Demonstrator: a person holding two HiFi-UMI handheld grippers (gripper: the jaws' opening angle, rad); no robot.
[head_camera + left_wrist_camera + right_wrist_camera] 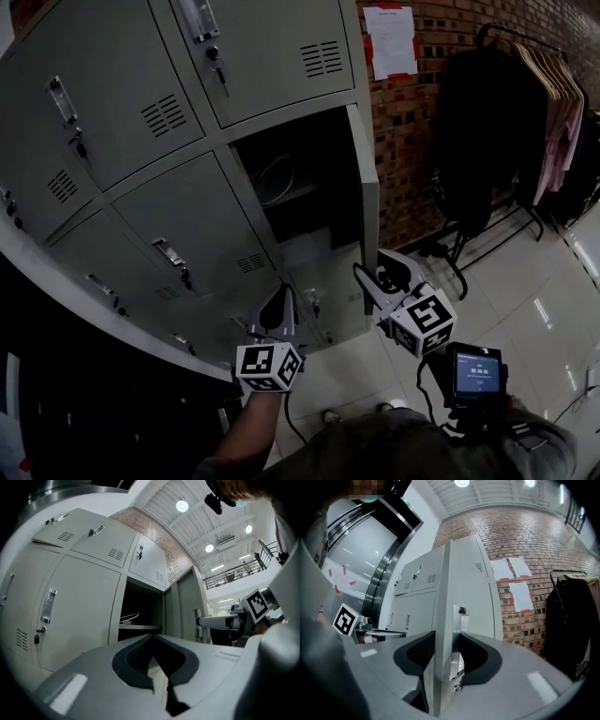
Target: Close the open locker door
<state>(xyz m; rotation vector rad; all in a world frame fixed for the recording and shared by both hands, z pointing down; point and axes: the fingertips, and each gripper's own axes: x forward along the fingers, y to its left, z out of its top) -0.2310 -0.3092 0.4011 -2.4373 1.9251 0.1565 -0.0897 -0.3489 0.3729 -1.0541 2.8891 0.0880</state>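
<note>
A bank of grey lockers (141, 122) fills the left of the head view. One compartment (300, 178) stands open and dark, and its door (367, 178) swings out to the right. My right gripper (377, 272) is at the door's lower free edge. In the right gripper view the door edge (443, 597) with its latch plate (458, 620) stands between the jaws of the right gripper (446, 634); they straddle it, open. My left gripper (281, 298) hangs left of the door in front of the lower lockers. In its own view the left gripper (154, 635) is shut and empty.
A wire hanger (129, 618) lies on the shelf inside the open compartment. A clothes rack (506, 122) with dark garments stands at the right against a brick wall (412, 141) with pinned papers. Glossy floor tiles (534, 309) spread below. A small screen (476, 373) sits near my right hand.
</note>
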